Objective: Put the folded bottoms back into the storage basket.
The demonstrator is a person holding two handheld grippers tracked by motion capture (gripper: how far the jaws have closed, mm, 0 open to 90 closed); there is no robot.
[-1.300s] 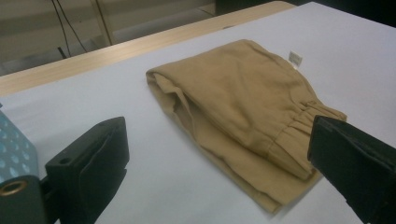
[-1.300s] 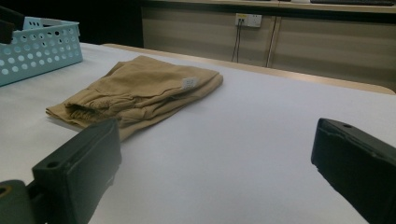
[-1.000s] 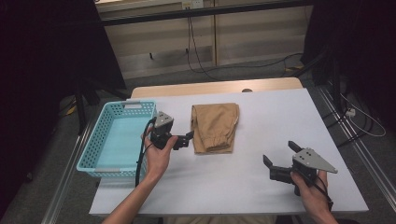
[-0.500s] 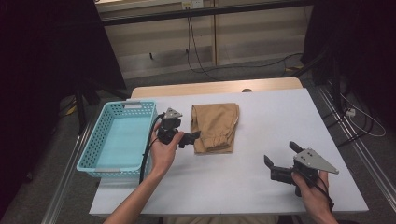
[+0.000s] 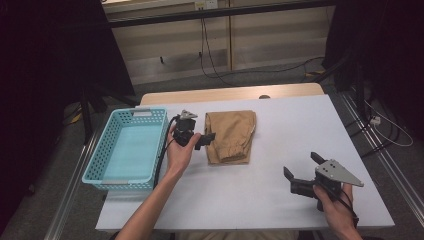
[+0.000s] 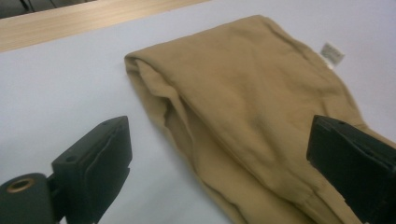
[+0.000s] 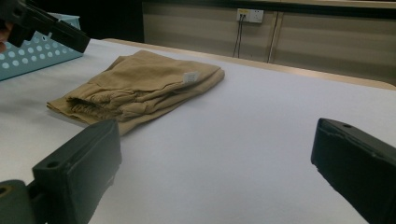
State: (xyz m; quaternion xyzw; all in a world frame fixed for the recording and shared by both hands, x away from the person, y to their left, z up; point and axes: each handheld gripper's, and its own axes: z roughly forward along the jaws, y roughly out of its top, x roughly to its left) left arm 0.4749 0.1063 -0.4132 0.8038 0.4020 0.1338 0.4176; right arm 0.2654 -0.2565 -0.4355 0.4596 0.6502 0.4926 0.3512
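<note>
A folded tan garment (image 5: 231,135) lies on the white table (image 5: 260,210), left of its centre. My left gripper (image 5: 206,140) is open at the garment's left edge, low over the table. In the left gripper view the jaws stand wide apart on either side of the cloth (image 6: 243,116), one over bare table and one over the fabric. My right gripper (image 5: 301,166) is open near the front right of the table, with nothing between its jaws. From the right gripper view (image 7: 217,135) the garment (image 7: 140,88) lies farther off, with a small white label on its top.
A light blue plastic basket (image 5: 98,146) with nothing inside stands at the table's left side, right beside the left hand. A wooden strip (image 5: 235,95) runs along the table's far edge. Cables and dark stands fill the floor behind.
The left gripper has moved right, from beside the basket up to the garment's left edge. The right gripper has stayed in place.
</note>
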